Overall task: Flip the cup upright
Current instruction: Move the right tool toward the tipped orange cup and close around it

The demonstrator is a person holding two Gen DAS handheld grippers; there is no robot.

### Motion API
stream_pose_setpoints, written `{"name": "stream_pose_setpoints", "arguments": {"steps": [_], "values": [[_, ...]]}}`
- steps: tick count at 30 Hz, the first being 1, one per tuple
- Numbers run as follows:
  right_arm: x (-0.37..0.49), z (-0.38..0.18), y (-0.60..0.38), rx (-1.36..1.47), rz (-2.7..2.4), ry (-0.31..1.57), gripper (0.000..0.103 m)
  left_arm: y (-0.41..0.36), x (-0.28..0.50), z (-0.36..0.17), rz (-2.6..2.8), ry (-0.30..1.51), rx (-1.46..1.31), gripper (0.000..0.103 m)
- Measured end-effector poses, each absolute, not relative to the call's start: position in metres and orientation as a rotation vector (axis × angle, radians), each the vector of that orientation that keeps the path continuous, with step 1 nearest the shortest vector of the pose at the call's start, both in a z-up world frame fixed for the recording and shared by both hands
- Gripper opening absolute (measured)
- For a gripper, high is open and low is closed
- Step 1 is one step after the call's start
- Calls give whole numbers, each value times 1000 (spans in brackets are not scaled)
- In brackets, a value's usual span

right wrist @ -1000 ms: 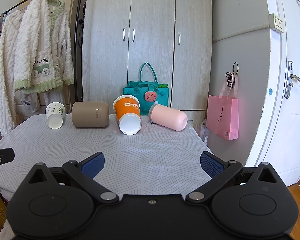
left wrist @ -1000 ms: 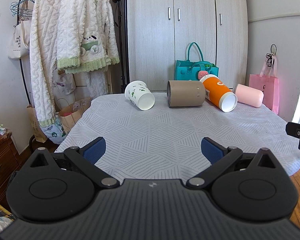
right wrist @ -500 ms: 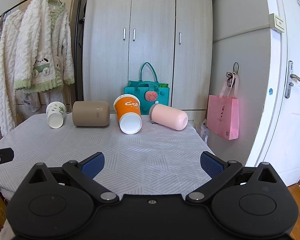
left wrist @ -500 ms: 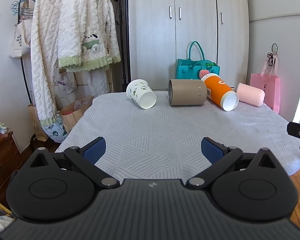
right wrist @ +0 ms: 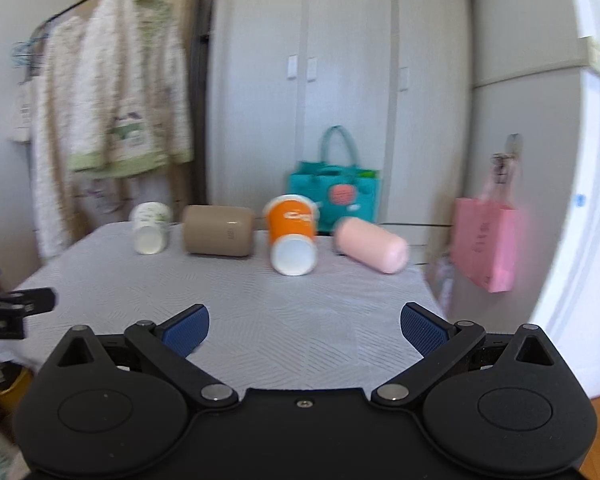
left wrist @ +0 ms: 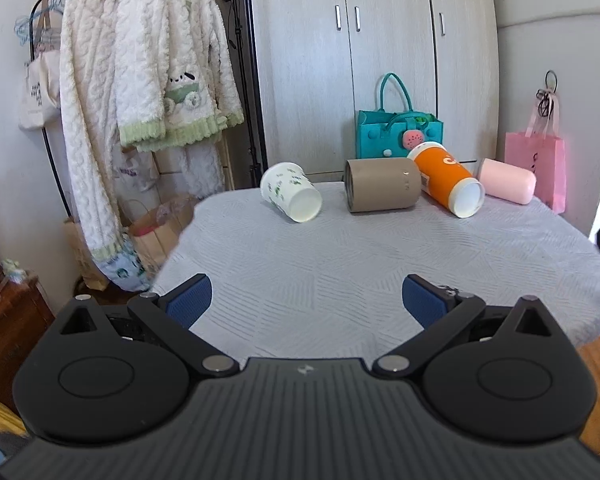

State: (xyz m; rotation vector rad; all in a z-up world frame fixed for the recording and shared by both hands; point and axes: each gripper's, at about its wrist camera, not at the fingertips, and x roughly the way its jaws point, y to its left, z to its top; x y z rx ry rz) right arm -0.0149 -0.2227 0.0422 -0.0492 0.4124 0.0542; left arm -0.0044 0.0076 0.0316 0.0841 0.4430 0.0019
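Several cups lie on their sides in a row at the far side of the table [left wrist: 340, 272]: a white leaf-print paper cup [left wrist: 291, 192] [right wrist: 151, 227], a tan cup [left wrist: 382, 190] [right wrist: 218, 230], an orange cup [left wrist: 448, 184] [right wrist: 293, 236] and a pink cup [left wrist: 507, 181] [right wrist: 372, 244]. My left gripper [left wrist: 306, 300] is open and empty over the near table edge. My right gripper [right wrist: 304, 328] is open and empty, well short of the cups. The right wrist view is blurred.
A grey patterned cloth covers the table [right wrist: 300, 320]. Behind it stand a teal bag [left wrist: 398, 132], a wardrobe [left wrist: 372, 60] and a pink bag [left wrist: 534, 168] on the wall. A clothes rack with white garments [left wrist: 140, 100] stands left. The left gripper's tip [right wrist: 16, 308] shows at the right wrist view's left edge.
Both grippers have moved forward toward the cups, which look larger now. The right wrist view has become blurred from motion. Both stay open.
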Motion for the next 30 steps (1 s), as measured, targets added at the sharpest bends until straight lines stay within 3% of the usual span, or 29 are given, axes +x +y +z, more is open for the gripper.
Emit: {"name": "stream_pose_setpoints", "arguments": {"steps": [18, 30], "values": [[65, 101, -242, -3, 369, 623, 103, -16, 81, 87, -133, 523, 166, 103], [146, 78, -229, -155, 390, 650, 103, -37, 156, 62, -185, 616, 86, 103]]}}
